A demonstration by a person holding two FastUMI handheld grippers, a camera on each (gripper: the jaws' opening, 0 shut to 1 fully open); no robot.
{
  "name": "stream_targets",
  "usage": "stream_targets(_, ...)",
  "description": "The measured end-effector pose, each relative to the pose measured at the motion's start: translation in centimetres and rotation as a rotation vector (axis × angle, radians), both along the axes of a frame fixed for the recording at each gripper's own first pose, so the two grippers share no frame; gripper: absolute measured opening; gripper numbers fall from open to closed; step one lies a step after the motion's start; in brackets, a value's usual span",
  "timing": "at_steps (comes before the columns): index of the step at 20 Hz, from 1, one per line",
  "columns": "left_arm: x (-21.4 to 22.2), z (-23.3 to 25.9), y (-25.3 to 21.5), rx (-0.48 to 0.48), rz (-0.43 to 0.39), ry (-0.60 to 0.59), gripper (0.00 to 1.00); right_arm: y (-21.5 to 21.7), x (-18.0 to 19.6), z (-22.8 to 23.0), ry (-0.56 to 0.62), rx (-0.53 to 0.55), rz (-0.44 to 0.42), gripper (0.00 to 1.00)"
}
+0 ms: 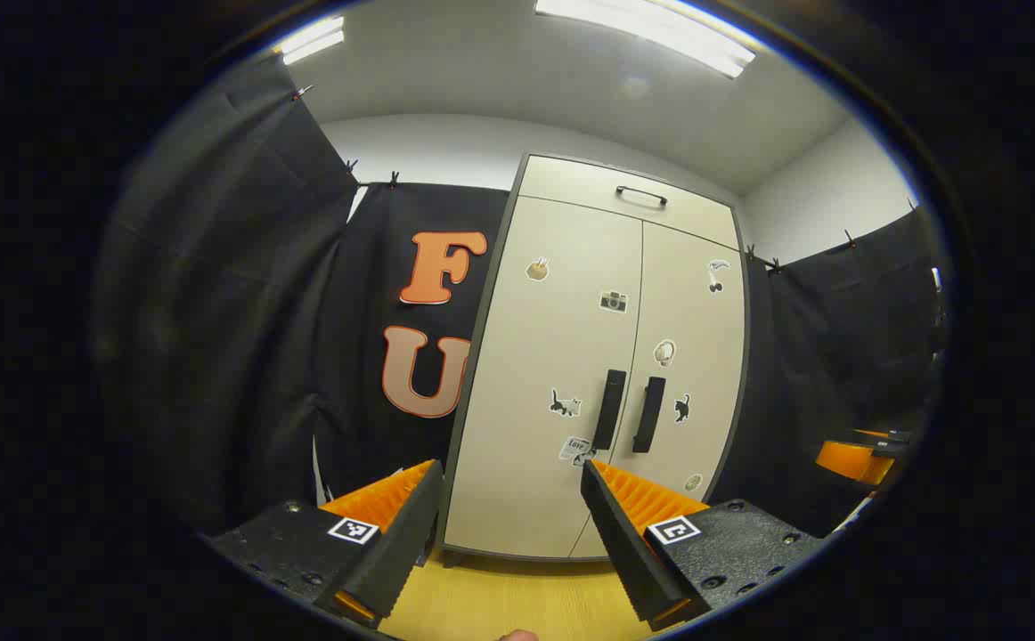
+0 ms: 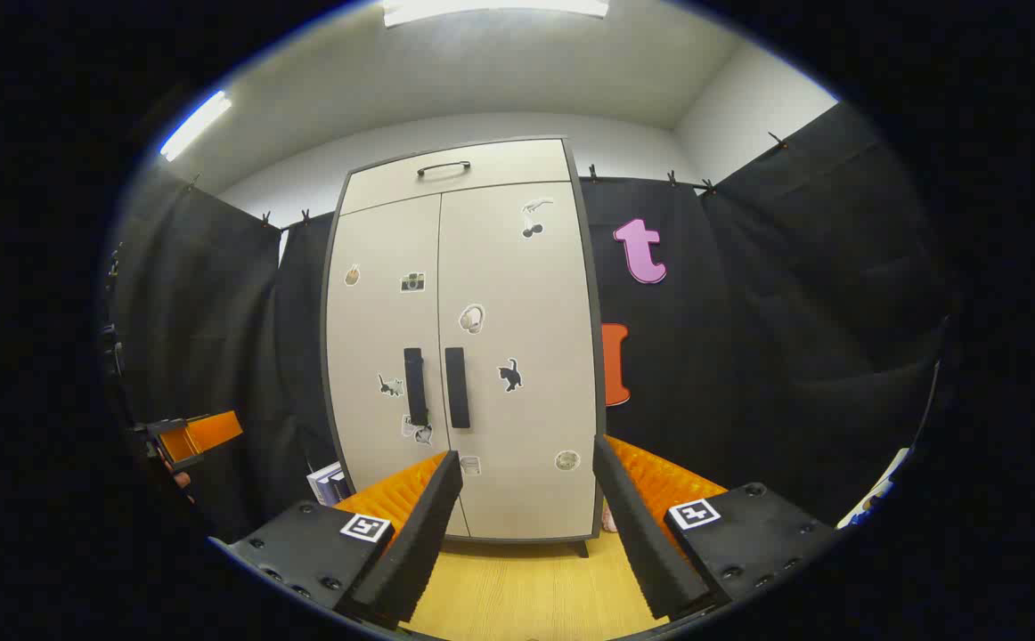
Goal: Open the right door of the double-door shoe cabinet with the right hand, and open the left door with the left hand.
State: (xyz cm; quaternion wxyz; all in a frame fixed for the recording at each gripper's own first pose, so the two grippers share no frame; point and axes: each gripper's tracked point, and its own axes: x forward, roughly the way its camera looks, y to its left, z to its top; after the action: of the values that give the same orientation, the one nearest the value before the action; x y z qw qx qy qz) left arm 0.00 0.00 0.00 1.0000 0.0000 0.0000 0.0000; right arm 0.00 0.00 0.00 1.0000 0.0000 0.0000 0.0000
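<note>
Both grippers hang apart from the shoe cabinet, each with its 2 fingers spread wide and nothing between them. Seen in the left gripper view, the left gripper (image 1: 510, 534) frames the lower part of the shoe cabinet (image 1: 602, 356), which stands ahead of it on the wooden floor (image 1: 517, 601); the left door (image 1: 549, 374) is straight ahead and shut, with its dark vertical left handle (image 1: 609, 409) above and slightly right of the gripper's right finger. The right door (image 1: 691, 356) lies farther right, also shut, its right handle (image 1: 648, 414) just beside the other. Far off to the right, the right gripper's tip shows at the edge. In the right gripper view, the right gripper (image 2: 526, 534) faces the cabinet from well back, with the right door ahead of it and the 2 handles above and left of its left finger. Small stickers (image 2: 509, 375) dot both doors, and a drawer front with a handle (image 2: 444, 167) tops the cabinet. Black cloth (image 2: 749, 338) hangs on either side.
</note>
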Motion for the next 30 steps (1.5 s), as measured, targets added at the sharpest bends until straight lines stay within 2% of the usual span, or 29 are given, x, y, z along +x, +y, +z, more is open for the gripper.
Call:
stream_targets(4, 0.0, 0.0, -0.6, 0.000, -0.021, -0.001, 0.95, 0.6, 0.2, -0.7, 0.017, 0.005, 0.017, 0.98)
stream_targets(19, 1.0, -0.4, -0.3, -0.006, -0.006, -0.006, 0.95, 1.0, 2.3, -0.7, 0.019, 0.012, 0.028, 0.98)
stream_targets(23, 1.2, -1.1, 0.0, -0.011, 0.018, 0.009, 0.95, 2.4, 4.3, 0.7, -0.011, 0.025, 0.080, 0.98)
stream_targets(30, 0.8, -1.4, 0.1, -0.036, 0.041, 0.008, 0.94, 5.9, 11.8, 3.8, -0.081, -0.107, 0.113, 0.98)
